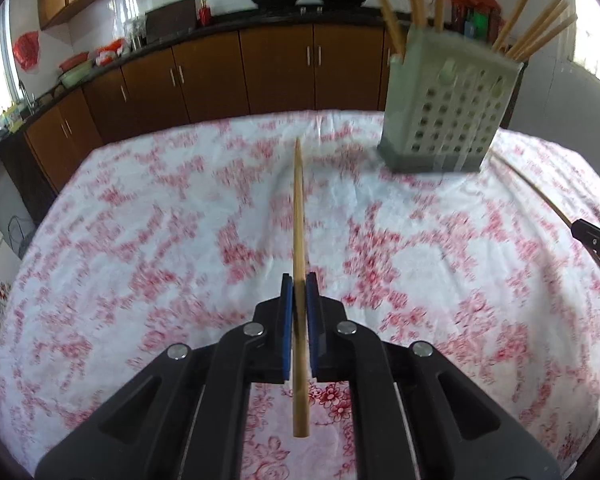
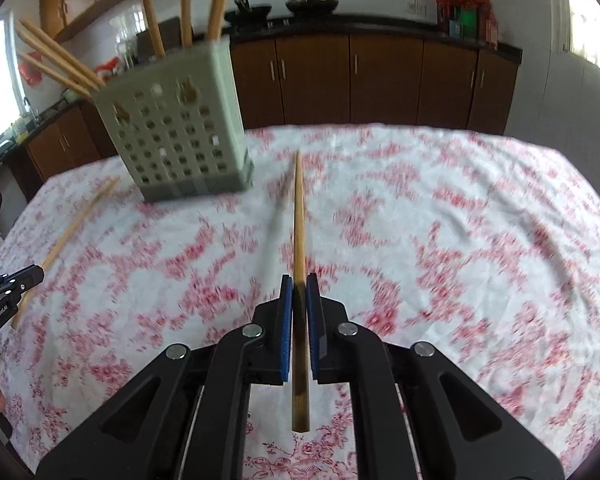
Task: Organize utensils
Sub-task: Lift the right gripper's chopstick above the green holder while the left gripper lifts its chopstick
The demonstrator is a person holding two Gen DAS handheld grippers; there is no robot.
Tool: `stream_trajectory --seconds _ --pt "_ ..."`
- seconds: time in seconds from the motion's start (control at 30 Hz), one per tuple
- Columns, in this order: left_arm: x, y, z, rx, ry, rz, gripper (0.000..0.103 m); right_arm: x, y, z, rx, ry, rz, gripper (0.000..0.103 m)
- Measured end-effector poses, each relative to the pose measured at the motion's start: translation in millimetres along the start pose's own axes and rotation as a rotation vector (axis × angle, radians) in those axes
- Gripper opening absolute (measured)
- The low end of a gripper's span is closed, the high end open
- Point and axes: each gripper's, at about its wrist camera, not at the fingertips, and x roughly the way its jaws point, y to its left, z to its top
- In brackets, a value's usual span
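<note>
Left wrist view is showing the desk in its floral cloth carrying the perforated holder, already crowded with leaning chopsticks, while the left gripper is pinching a chopstick lengthwise between its fingers. The right gripper is likewise clamping its own chopstick. Both frames are blurring, so a hurried tip is likely risking a jam against the leaning sticks, tipping the holder, or the two grippers colliding.
</note>
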Motion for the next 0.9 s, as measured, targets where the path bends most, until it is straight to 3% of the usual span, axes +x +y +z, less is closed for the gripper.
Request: stream_trajectory --seconds 0.23,0.37,0.63,0.9 --pt "-71 11 41 -0.058 -0.207 -0.071 0.008 -61 -2 38 0.023 -0.198 0.027 0.008" --pt "-95 15 60 -0.087 -0.253 -0.12 0.008 -88 2 56 0.018 -0.281 0.042 0.008" --pt "-141 2 89 -0.051 -0.336 -0.202 0.008 -122 12 86 0.009 -0.385 0.112 0.008" --pt "-189 -26 126 -0.015 -0.469 -0.286 0.008 -169 37 122 -0.014 -0.594 0.227 0.008"
